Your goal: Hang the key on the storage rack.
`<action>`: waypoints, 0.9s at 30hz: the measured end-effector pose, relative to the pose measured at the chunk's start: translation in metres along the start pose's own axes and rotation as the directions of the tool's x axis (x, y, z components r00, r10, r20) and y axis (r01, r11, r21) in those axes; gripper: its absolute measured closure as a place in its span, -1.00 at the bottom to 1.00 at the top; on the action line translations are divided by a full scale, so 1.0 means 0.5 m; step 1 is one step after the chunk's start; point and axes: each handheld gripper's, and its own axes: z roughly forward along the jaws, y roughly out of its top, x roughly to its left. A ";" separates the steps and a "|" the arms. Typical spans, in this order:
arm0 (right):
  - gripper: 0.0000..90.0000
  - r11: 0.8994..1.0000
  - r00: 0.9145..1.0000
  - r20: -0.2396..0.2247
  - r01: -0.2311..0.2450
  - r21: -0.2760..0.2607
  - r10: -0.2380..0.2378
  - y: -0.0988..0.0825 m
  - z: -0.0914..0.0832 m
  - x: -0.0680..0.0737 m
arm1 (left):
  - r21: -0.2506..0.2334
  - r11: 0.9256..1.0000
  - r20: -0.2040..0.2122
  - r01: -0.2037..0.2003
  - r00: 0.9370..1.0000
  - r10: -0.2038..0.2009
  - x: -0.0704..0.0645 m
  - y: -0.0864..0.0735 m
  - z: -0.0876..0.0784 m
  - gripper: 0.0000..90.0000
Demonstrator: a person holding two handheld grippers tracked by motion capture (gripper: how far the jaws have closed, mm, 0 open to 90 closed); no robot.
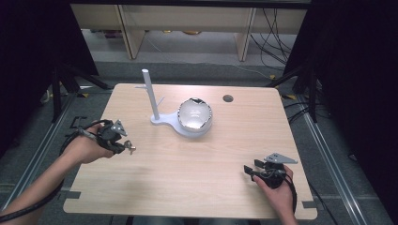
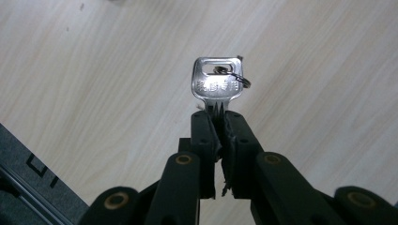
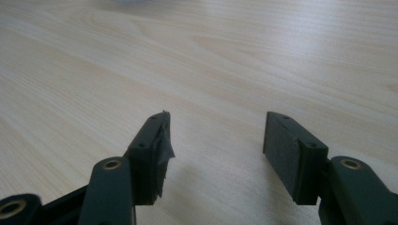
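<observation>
1. At the left of the tabletop (image 1: pixel 187 159), a silver key (image 2: pixel 217 84) is clamped by its blade in the closed left hand-held gripper (image 2: pixel 217 123), bow and small ring left free, probably for hanging on the white stand (image 1: pixel 149 93)
2. At the near right, the right hand-held gripper (image 3: pixel 217 136) is held wide open and empty

Soft overhead light, dark surroundings

The key (image 2: pixel 217 84) bears stamped characters, seemingly too blurred to read.
</observation>
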 end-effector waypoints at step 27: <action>-0.12 0.996 1.000 0.022 -0.014 -0.091 0.016 -0.005 -0.013 0.010 | -0.076 0.997 -0.046 0.032 0.998 -0.035 0.070 0.071 -0.033 0.85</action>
